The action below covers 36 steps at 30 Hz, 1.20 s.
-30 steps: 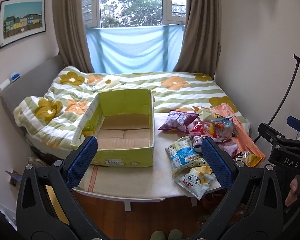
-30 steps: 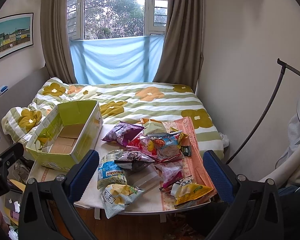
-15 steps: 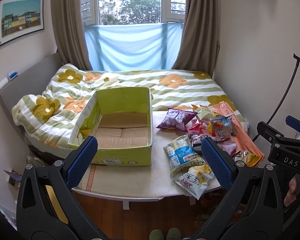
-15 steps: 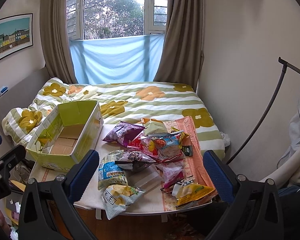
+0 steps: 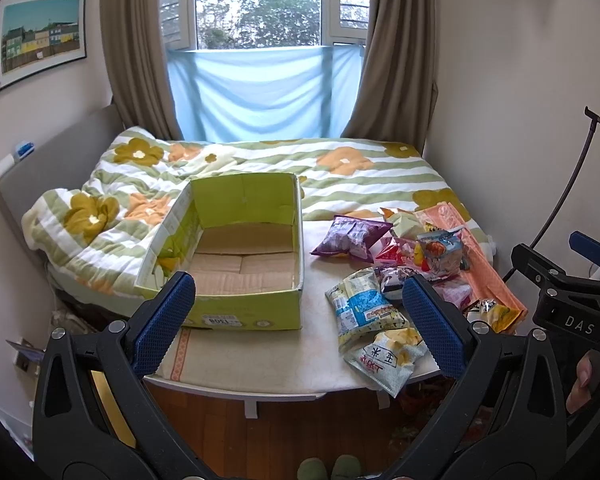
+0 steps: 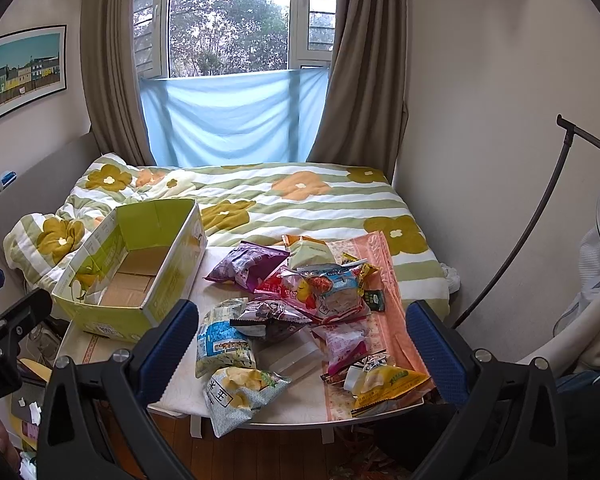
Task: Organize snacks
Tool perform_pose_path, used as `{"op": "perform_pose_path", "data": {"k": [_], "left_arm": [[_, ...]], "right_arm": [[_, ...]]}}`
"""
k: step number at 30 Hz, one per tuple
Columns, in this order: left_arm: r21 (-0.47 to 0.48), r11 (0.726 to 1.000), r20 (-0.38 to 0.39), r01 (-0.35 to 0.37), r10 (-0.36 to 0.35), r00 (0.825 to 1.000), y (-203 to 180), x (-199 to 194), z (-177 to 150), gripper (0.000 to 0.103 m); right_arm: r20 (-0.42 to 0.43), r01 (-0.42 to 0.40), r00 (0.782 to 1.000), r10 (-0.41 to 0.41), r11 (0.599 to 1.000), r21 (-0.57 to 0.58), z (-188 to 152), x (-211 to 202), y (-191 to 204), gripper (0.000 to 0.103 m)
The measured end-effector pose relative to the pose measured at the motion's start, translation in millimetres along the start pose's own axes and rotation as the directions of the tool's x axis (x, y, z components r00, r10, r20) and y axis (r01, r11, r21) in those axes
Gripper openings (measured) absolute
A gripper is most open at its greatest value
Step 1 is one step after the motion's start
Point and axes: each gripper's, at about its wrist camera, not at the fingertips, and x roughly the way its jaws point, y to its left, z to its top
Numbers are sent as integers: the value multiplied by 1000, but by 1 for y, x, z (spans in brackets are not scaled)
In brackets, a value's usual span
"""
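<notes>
Both tongs hang in the air on the near side of the tabletop [image 5: 260,364], held back from everything on it. The left tongs [image 5: 298,320] are spread wide with nothing between the blue pads, and they face the near wall of the green cardboard box [image 5: 244,308]. The right tongs [image 6: 300,340] are also spread wide and grip nothing; they look down on the pile of snacks.

The box sits on the left part of the tabletop, open at the top, with only its brown cardboard floor showing inside. The snacks lie to the right of it, all outside the box. A purple bag [image 6: 246,266] lies farthest, near the bed [image 6: 300,204]. Just right of it is a pale green packet [image 6: 310,254]. A bag with a blue top and red print [image 6: 334,288] rests on top of the heap in the middle, partly over a red packet [image 6: 278,284]. A dark bag [image 6: 270,318] lies nearer, touching a blue and white bag [image 6: 220,344]. Nearest of all, a white bag with chips printed on it [image 6: 240,394] hangs over the near edge of the tabletop. A pink packet [image 6: 346,344] and a yellow bag [image 6: 384,382] lie on an orange patterned cloth [image 6: 384,276] along the right side.
</notes>
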Motion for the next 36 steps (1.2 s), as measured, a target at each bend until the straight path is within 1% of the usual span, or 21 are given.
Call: {"op": "perform_pose_path", "data": {"k": [13, 17, 20, 25, 29, 32, 36], "left_arm": [[-5, 1000, -6, 4, -4, 1000, -1, 0, 0, 103], [-8, 999, -54, 36, -36, 998, -1, 5, 1, 103], [18, 996, -83, 83, -81, 993, -5, 16, -1, 103], [29, 989, -151, 147, -141, 978, -20, 51, -7, 103], [4, 982, -224, 187, -181, 958, -37, 84, -13, 103], [-7, 984, -280, 178, -172, 944, -53, 114, -20, 103], [-49, 986, -352, 161, -168, 921, -71, 154, -29, 103]], "right_arm": [[0, -2, 1000, 2, 1000, -4, -2, 1, 1, 103], [-24, -6, 1000, 6, 1000, 8, -4, 1, -1, 103], [-49, -12, 999, 13, 1000, 15, -14, 6, -7, 103], [-123, -30, 992, 37, 998, 61, -26, 32, -29, 103], [-173, -31, 984, 40, 998, 57, -31, 61, -50, 103], [-212, -35, 976, 42, 999, 36, -33, 89, -66, 103], [-287, -68, 956, 66, 998, 5, -36, 133, -82, 103]]}}
